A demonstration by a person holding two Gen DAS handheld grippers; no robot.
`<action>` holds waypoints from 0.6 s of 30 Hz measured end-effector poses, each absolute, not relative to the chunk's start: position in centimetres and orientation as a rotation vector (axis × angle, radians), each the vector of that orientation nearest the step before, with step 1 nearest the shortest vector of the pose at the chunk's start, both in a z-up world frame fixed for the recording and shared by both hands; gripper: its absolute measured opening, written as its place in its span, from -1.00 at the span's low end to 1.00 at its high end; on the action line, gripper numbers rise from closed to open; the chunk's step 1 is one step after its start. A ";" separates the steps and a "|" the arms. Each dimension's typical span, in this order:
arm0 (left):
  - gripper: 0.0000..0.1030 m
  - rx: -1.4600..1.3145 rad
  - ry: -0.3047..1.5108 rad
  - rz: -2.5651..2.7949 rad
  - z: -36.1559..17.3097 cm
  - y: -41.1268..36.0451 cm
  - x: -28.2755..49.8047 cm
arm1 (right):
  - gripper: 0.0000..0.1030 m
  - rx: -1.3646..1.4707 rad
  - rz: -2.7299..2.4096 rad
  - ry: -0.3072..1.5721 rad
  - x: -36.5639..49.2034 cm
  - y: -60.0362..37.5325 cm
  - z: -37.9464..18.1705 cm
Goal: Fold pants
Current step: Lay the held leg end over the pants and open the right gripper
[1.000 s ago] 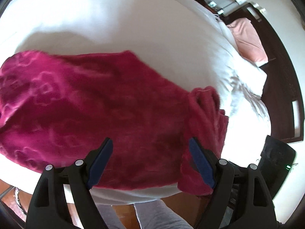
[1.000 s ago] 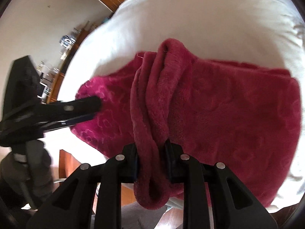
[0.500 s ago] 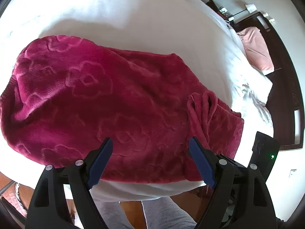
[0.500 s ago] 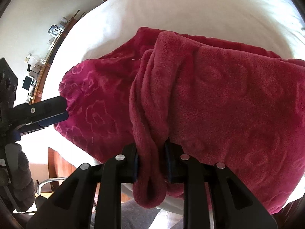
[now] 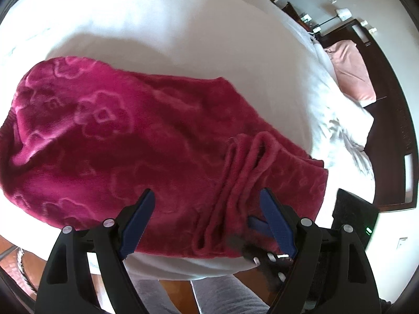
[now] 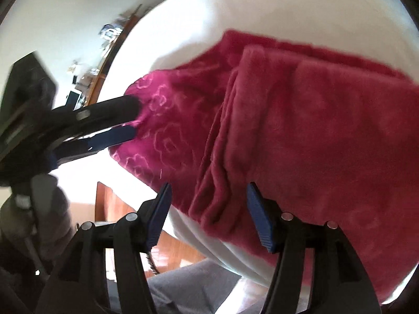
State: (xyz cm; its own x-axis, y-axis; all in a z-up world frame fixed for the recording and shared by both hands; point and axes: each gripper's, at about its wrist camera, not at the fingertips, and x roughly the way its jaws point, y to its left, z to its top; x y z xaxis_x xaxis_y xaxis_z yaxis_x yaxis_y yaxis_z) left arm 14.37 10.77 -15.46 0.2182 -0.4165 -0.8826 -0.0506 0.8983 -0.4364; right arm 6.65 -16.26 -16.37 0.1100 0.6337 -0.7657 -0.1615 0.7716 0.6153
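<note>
A pair of deep magenta plush fleece pants (image 5: 146, 151) with a raised flower pattern lies folded on a white bed cover (image 5: 162, 31), close to the near edge of the bed. All places below are given relative to the pants.

From the left wrist camera, the left gripper (image 5: 207, 209), black with blue pads, hovers over the near edge of the pants. Its jaws stand wide apart and hold nothing; the fabric lies below them. A bunched ridge of folds (image 5: 243, 172) runs across the pants toward the near edge, on the side of the right-hand finger. Just past that finger, the blurred tips of the right gripper (image 5: 258, 226) show at the near edge of the pants. Beyond the far right of the pants are a pale pink pillow (image 5: 351, 76) and a dark wooden headboard (image 5: 387, 120).

From the right wrist camera, the right gripper (image 6: 208, 213) sits at the near edge of the pants (image 6: 301, 136). Its jaws have just been opening and now stand apart, with the thick ridge of folds (image 6: 220, 172) lying between the blue pads, which do not press on it. To the left of the pants, the left gripper (image 6: 128, 120) reaches in, its tips at the left edge of the fabric. Below the pants, past the bed's edge, a person's grey trouser leg (image 6: 193, 287) and a wooden floor (image 6: 178, 251) show.
</note>
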 end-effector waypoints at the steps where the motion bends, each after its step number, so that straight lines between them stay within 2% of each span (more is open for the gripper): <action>1: 0.58 -0.419 1.334 -0.264 -15.4 10.3 14.4 | 0.18 0.419 0.605 1.333 6.6 -17.0 -15.9; 6: 0.58 -0.441 1.337 -0.298 -15.7 6.4 14.3 | 0.17 0.391 0.443 1.295 6.8 -23.7 -14.7; 8: 0.49 -0.418 1.338 -0.339 -16.1 4.1 13.9 | 0.16 0.327 0.353 1.277 7.1 -26.3 -14.6; 10: 0.26 -0.387 1.352 -0.360 -16.7 2.4 13.5 | 0.16 0.272 0.299 1.266 7.5 -28.0 -14.6; 12: 0.13 -0.364 1.380 -0.361 -17.7 0.9 13.1 | 0.16 0.215 0.260 1.261 8.0 -29.1 -15.0; 18: -0.03 -0.334 1.425 -0.182 -21.5 1.7 12.0 | 0.15 0.142 0.285 1.288 10.1 -28.8 -17.2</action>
